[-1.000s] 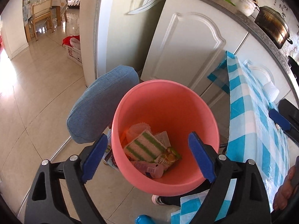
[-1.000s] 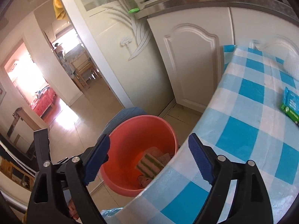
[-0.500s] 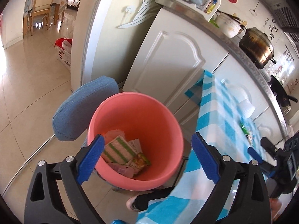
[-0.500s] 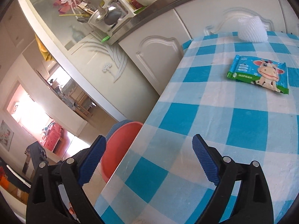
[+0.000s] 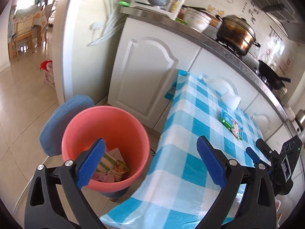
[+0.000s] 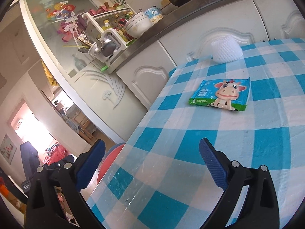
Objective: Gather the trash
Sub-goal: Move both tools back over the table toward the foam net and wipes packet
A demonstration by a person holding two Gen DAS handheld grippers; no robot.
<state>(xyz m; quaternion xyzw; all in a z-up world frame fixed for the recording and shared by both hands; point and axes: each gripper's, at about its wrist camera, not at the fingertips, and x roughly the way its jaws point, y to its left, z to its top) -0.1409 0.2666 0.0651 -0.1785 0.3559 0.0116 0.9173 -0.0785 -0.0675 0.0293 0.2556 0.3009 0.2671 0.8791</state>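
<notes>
In the left wrist view, the left gripper (image 5: pixel 150 164) is being held wide open and empty, its jaws having just been opening, above the near edge of the checked table (image 5: pixel 190 133) beside the pink bin (image 5: pixel 106 122), where wrappers are already lying. In the right wrist view, the right gripper (image 6: pixel 152 164) is likewise being carried open with nothing between its jaws, which have just been widening; the cow-print packet (image 6: pixel 221 94) is lying flat toward the table's far edge, near the white foam net (image 6: pixel 226 50), so it is probably best approached low, with one finger slid beneath a packet edge.
</notes>
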